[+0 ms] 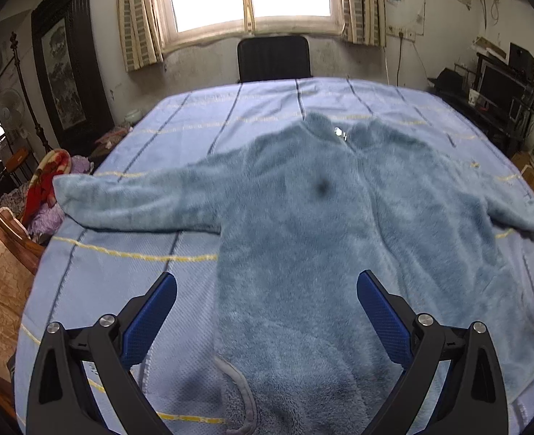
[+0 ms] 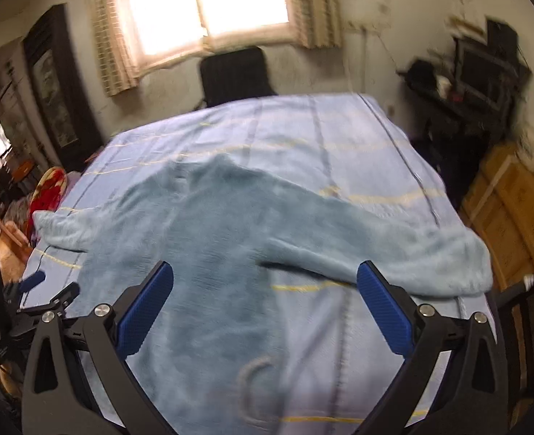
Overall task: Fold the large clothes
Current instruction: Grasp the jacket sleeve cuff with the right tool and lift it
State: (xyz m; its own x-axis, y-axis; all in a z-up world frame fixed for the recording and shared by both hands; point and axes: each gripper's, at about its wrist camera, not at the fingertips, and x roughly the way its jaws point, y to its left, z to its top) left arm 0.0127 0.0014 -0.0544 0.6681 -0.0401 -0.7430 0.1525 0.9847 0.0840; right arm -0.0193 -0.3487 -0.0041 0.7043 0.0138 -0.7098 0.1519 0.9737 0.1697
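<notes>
Both tools are hanging wide apart with nothing in them right now: your left tool (image 1: 267, 290) hovers over the lower body of the fleece jacket (image 1: 321, 217), near its left edge, and your right tool (image 2: 265, 286) sits just short of the right sleeve (image 2: 393, 253). That jacket is spread flat, front up, on the blue striped cover (image 1: 194, 116) over the tabletop, sleeves out to both sides, collar pointing at the black chair (image 1: 273, 58) by the window. Looks to me like you're right at the start, lining up the first fold. If it were me, I'd bring the right tool down near the cuff and pinch only the fleece, since that cover is soft too and easy to snag along with it. Grab close to the sleeve end so the whole arm swings across the chest in one go, and keep it low so the thick pile doesn't drag the body out of square. Left tool can do the same on the left sleeve (image 1: 121, 199). The right view is pretty smeared, so I can't say exactly how near the fingers are to the cloth. No bins or baskets for the clothes that I can make out, just room clutter off the left side.
</notes>
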